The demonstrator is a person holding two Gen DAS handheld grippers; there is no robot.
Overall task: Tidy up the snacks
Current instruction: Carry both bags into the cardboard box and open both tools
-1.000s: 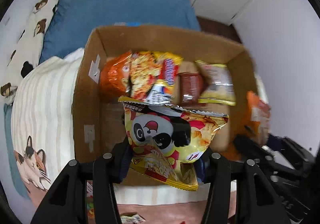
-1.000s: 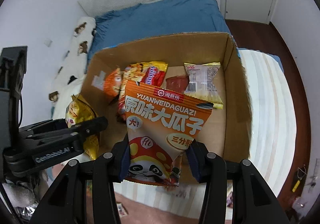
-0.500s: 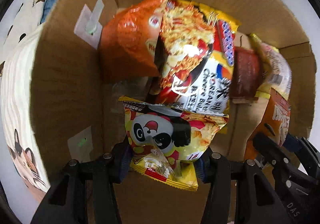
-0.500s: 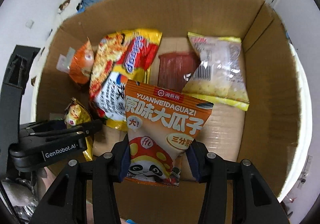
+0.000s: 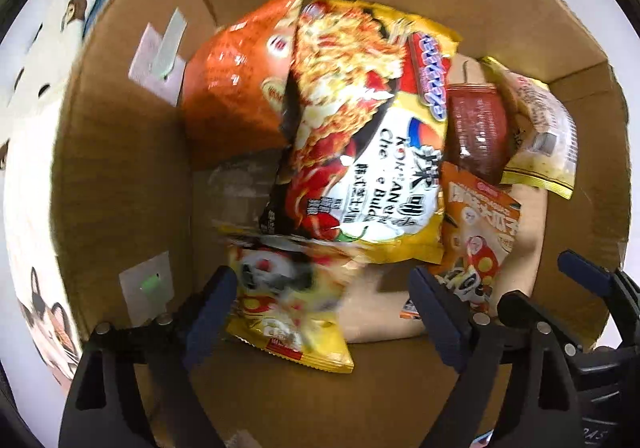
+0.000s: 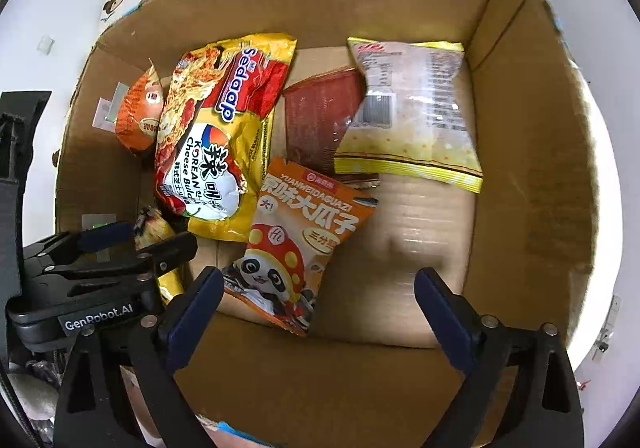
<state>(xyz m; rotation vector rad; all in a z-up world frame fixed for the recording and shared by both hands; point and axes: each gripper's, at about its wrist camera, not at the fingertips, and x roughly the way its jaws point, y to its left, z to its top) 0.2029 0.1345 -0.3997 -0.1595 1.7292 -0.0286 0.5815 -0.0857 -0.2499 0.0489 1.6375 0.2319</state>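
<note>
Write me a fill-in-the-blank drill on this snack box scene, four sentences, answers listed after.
1. All the snacks lie inside a ____ box.
2. The right gripper has its jaws ____, with the orange seed packet lying loose on the box floor.
3. The cartoon animal on the yellow chip bag, between the left gripper's fingers, is a ____.
4. The Sedaap noodle packet leans over the ____ snack bag at the left wall.

Answers: cardboard; open; panda; orange

The cardboard box [image 6: 532, 152] is plain brown. In it lie a yellow panda-print bag [image 5: 288, 300], an orange panda bag [image 6: 296, 244], a yellow-and-red noodle pack [image 6: 216, 136], a dark red packet [image 6: 320, 120] and a yellow-edged clear bag [image 6: 412, 116].
</note>
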